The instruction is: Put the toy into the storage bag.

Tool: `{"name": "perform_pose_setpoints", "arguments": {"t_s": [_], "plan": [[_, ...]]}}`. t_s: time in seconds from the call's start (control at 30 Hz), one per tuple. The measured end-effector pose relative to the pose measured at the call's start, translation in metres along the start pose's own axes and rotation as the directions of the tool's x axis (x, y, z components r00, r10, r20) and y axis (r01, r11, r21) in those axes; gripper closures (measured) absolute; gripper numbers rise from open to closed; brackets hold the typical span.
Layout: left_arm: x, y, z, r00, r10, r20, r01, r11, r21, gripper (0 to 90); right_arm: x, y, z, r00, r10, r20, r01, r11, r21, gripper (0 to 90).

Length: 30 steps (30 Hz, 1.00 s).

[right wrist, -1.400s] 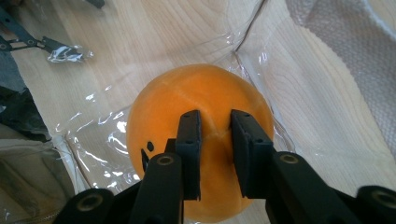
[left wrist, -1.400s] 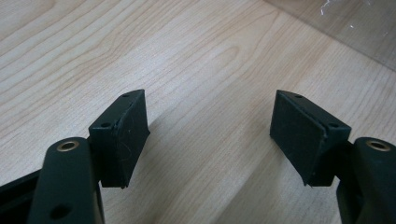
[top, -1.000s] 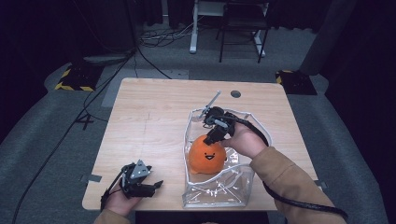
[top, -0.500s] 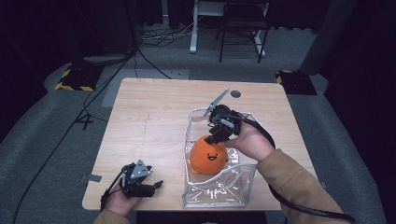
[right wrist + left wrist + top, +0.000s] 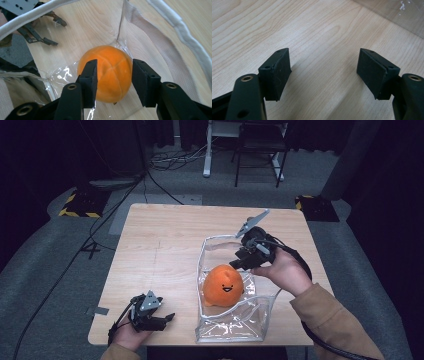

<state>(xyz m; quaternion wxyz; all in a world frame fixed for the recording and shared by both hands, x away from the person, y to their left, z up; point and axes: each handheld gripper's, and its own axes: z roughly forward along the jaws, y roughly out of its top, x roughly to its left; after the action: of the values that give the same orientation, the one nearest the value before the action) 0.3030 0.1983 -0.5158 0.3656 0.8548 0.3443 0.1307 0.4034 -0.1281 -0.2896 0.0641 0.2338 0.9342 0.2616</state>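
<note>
High view: we see a light wooden desk [image 5: 165, 250] on a grey carpeted floor [image 5: 45, 270], with a clear plastic bag [image 5: 225, 320] edged in white trim standing open on its right half. Inside the bag sits an orange plush toy [image 5: 223, 285] with a small smiling face, resting on the bag's floor toward the near left side.

We find the right claw [image 5: 239, 265] held over the bag's far right part, just above and behind the toy, its grey plate tilted up toward the far edge of the desk. In the right gripper view we look down past its two black jaws, which stand apart with a clear gap between them; the orange plush toy [image 5: 107, 72] lies beyond that gap and below it, and the jaws do not touch it. The white trim [image 5: 182, 35] of the bag curves around the top and right of that view.

We see the left claw [image 5: 167, 317] resting low at the near left corner of the desk, well apart from the bag. In the left gripper view its jaws are spread wide over bare wood [image 5: 319, 50], holding nothing, with a corner of the clear plastic bag [image 5: 397, 15] at the upper right.
</note>
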Motion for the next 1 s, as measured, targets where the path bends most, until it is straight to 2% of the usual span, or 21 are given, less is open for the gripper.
{"name": "perform_pose_setpoints", "arguments": {"t_s": [0.3, 0.47, 0.67, 1.0], "plan": [[0.002, 0.002, 0.002, 1.0000, 0.006, 0.001, -0.006, 1.0000, 0.004, 27.1, -0.009, -0.021, -0.031, 0.9981, 0.049, 0.039, -0.047, 0.998, -0.050, 55.4], [0.004, 0.004, 0.003, 0.9998, -0.011, -0.017, 0.011, 0.9999, 0.002, 27.1, -0.017, -0.035, -0.050, 0.9942, 0.087, 0.063, -0.082, 0.993, -0.084, 55.0], [0.004, 0.004, 0.003, 0.9998, -0.017, -0.013, 0.017, 0.9999, 0.002, 27.1, -0.028, -0.052, -0.072, 0.9861, 0.137, 0.095, -0.126, 0.986, -0.109, 54.4], [0.004, 0.004, 0.003, 0.9998, -0.017, -0.013, 0.017, 0.9999, 0.002, 27.1, -0.042, -0.078, -0.094, 0.9727, 0.186, 0.138, -0.166, 0.975, -0.146, 50.9]]}}
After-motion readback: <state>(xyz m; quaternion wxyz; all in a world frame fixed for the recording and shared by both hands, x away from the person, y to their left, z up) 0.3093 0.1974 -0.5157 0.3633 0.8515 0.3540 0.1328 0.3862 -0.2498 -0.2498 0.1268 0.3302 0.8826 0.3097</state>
